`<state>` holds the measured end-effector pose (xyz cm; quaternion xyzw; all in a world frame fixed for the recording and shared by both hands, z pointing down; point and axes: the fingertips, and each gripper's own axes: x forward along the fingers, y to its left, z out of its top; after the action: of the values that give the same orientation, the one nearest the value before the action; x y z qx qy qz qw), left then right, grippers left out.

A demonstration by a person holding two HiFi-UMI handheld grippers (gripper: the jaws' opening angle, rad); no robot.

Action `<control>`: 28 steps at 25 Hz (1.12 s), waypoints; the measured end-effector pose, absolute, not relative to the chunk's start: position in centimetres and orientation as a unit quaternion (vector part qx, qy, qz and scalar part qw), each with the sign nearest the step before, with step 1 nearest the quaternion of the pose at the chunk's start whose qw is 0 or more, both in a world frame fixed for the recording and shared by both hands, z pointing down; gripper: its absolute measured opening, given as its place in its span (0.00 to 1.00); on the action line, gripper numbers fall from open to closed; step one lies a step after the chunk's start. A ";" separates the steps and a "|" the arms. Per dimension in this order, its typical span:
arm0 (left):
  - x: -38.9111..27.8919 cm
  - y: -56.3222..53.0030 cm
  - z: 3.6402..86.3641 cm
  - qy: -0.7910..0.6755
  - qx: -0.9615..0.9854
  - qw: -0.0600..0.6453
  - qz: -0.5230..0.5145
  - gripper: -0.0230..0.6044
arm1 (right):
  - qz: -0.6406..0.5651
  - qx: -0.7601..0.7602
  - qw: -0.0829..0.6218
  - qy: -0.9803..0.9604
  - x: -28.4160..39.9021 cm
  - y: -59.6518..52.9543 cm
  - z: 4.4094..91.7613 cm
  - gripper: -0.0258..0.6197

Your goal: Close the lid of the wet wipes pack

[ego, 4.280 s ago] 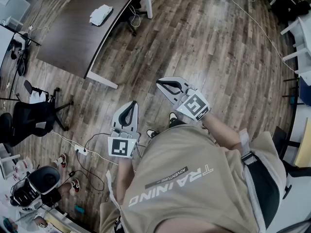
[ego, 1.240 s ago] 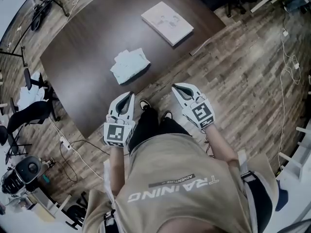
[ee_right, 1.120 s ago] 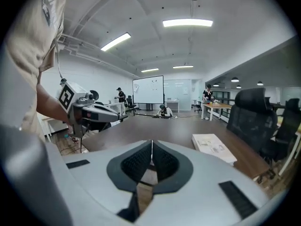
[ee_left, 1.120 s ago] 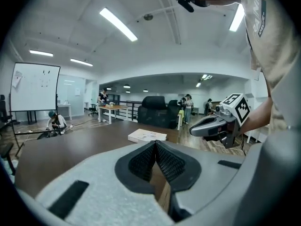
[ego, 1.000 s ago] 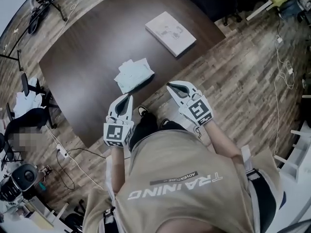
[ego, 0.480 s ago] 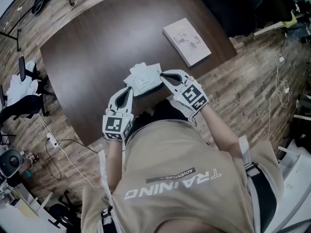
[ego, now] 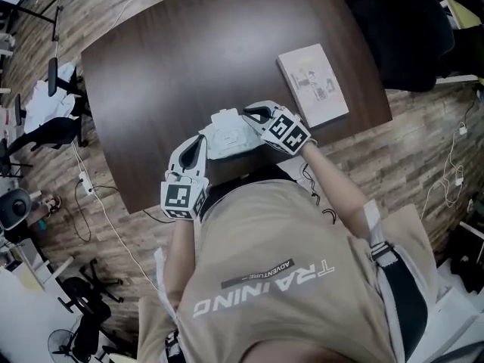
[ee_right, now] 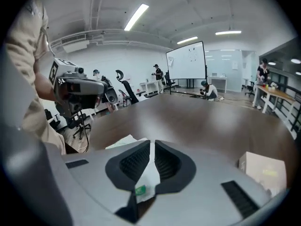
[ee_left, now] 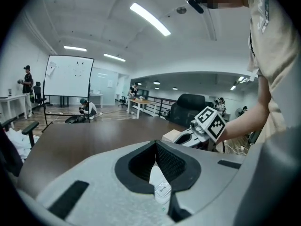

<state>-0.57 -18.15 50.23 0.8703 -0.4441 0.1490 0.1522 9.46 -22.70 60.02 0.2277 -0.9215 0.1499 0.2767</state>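
The wet wipes pack (ego: 227,134) is a white soft pack lying near the front edge of the dark brown table (ego: 174,66). Its lid region faces up; whether the lid stands open I cannot tell. My left gripper (ego: 200,138) is shut, with its tips at the pack's left edge. My right gripper (ego: 246,114) is shut too, over the pack's far right corner. In the left gripper view the pack (ee_left: 160,186), with a small label, shows just below the left gripper's (ee_left: 155,144) tips. In the right gripper view the pack (ee_right: 121,143) lies under the right gripper's (ee_right: 151,143) tips.
A white book (ego: 312,84) lies flat on the table to the right of the pack. A black office chair (ego: 401,29) stands past the table's right end. Another chair (ego: 45,131) and cables are on the wooden floor at the left.
The person has walked up to the table. Both grippers have moved forward from in front of the body to the pack, the right one further and lower.
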 end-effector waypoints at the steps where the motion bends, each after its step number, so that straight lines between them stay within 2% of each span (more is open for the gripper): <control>1: -0.2 -18.5 50.2 -0.451 0.867 0.153 0.147 0.04 | 0.160 0.212 0.282 -0.922 9.4 -23.2 61.2 0.06; 4: 0.8 -19.2 50.4 -0.469 0.858 0.157 0.140 0.04 | 0.201 0.165 0.299 -0.918 9.0 -24.3 64.0 0.07; 5: 1.0 -19.4 50.6 -0.476 0.854 0.160 0.140 0.04 | 0.219 0.149 0.305 -0.915 8.9 -24.5 64.7 0.12; 6: 1.2 -19.5 50.7 -0.482 0.849 0.163 0.141 0.04 | 0.237 0.131 0.310 -0.911 8.9 -24.7 65.3 0.22; 7: 1.3 -19.7 50.7 -0.489 0.845 0.166 0.142 0.04 | 0.254 0.114 0.314 -0.908 8.8 -24.9 65.7 0.23; 13: -0.2 -19.7 51.5 -0.526 0.816 0.183 0.154 0.04 | 0.327 0.028 0.343 -0.880 7.4 -25.2 67.8 0.23; 21: -1.6 -19.2 53.2 -0.549 0.793 0.206 0.163 0.04 | 0.343 -0.010 0.376 -0.861 5.8 -24.9 69.9 0.23; 24: -2.0 -19.2 53.4 -0.551 0.792 0.210 0.160 0.04 | 0.333 -0.024 0.377 -0.864 5.3 -24.5 69.4 0.15; 28: -2.1 -19.0 53.8 -0.541 0.798 0.216 0.155 0.04 | 0.314 -0.013 0.374 -0.873 5.4 -24.5 68.5 0.13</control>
<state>-2.15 -18.99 53.81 0.7979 -0.5408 0.1551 0.2164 5.39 -24.49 68.46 -0.0129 -0.8728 0.3137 0.3737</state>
